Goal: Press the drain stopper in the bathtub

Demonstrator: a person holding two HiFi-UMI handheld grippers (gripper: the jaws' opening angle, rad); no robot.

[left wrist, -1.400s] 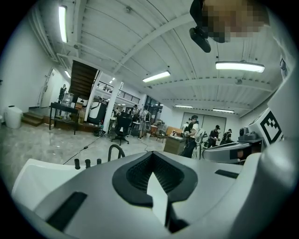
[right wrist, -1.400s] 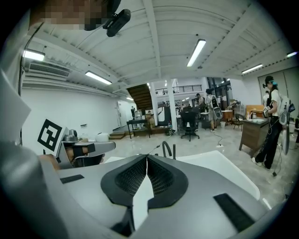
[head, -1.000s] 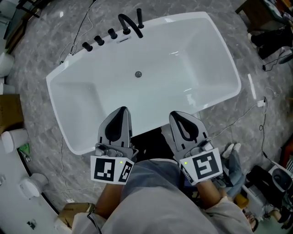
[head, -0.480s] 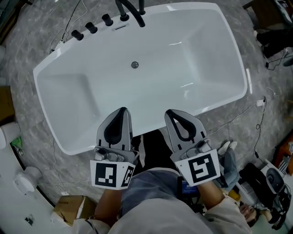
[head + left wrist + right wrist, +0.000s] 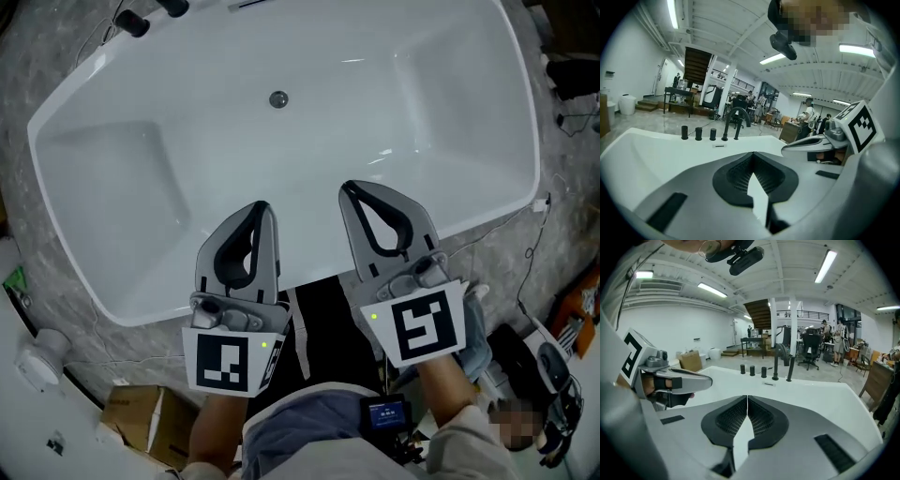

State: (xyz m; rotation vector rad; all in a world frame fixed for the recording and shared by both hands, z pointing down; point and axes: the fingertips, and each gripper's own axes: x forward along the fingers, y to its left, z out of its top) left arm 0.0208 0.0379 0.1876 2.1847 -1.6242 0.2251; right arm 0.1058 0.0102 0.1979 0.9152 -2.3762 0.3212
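The white bathtub [image 5: 309, 150] fills the head view. Its round metal drain stopper [image 5: 278, 98] sits on the tub floor near the far wall, apart from both grippers. My left gripper [image 5: 261, 205] and my right gripper [image 5: 348, 187] reach side by side over the near rim, both shut with nothing held. In the left gripper view my left gripper [image 5: 752, 155] points at the black faucet [image 5: 736, 123] on the far rim. In the right gripper view my right gripper [image 5: 747, 397] faces the same faucet [image 5: 782, 360]. The stopper does not show in either gripper view.
Black knobs [image 5: 132, 22] stand on the tub's far rim. A cardboard box [image 5: 139, 424] and a white round object [image 5: 34, 360] lie on the grey floor at the lower left. A cable [image 5: 502, 225] runs past the tub's right side, with dark gear [image 5: 539, 361] beyond it.
The head view has moved in over the tub, so the faucet has slid out of the top of the frame. Both grippers reach further over the near rim, still shut.
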